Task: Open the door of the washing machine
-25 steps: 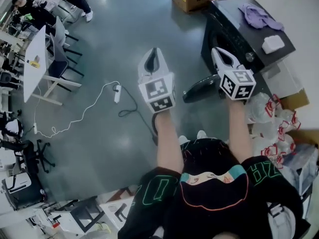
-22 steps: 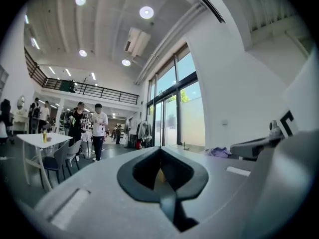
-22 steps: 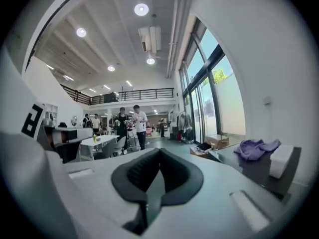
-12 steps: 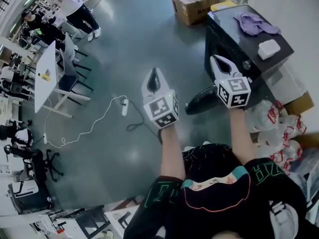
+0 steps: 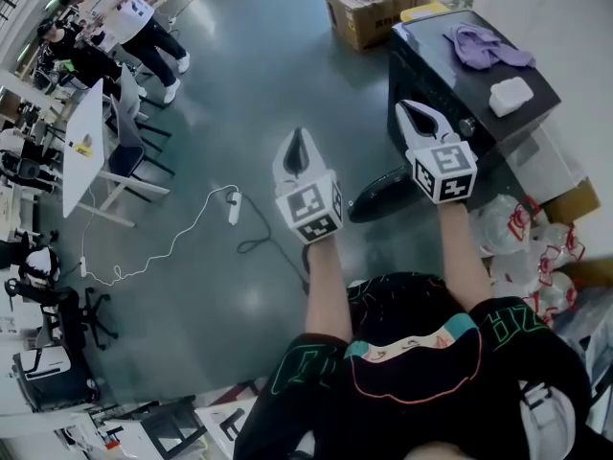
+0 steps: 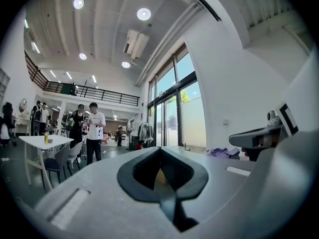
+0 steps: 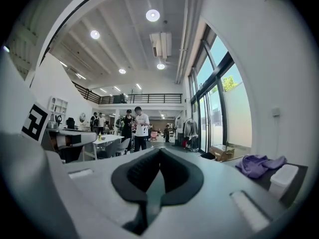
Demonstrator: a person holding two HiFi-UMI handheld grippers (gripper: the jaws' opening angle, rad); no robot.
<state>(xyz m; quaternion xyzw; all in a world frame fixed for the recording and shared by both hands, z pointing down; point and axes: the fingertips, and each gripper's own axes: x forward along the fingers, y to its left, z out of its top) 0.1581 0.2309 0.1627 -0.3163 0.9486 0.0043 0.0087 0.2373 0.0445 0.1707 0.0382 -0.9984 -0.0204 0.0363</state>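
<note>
The black washing machine stands at the upper right of the head view. Its round dark door hangs swung open, low at the front. On its top lie a purple cloth and a white box. My right gripper is shut and empty, held level in front of the machine and above the open door. My left gripper is shut and empty too, out over the floor left of the door. The right gripper view shows the purple cloth and white box past the shut jaws.
Cardboard boxes sit behind the machine. White plastic bags and another carton lie to its right. A power strip with white cable crosses the floor at left. A white table with chairs and people are at far left.
Both grippers have drifted a little across the floor, the right one slightly upward with a small roll. Both stay shut and empty. The door hangs open throughout.
</note>
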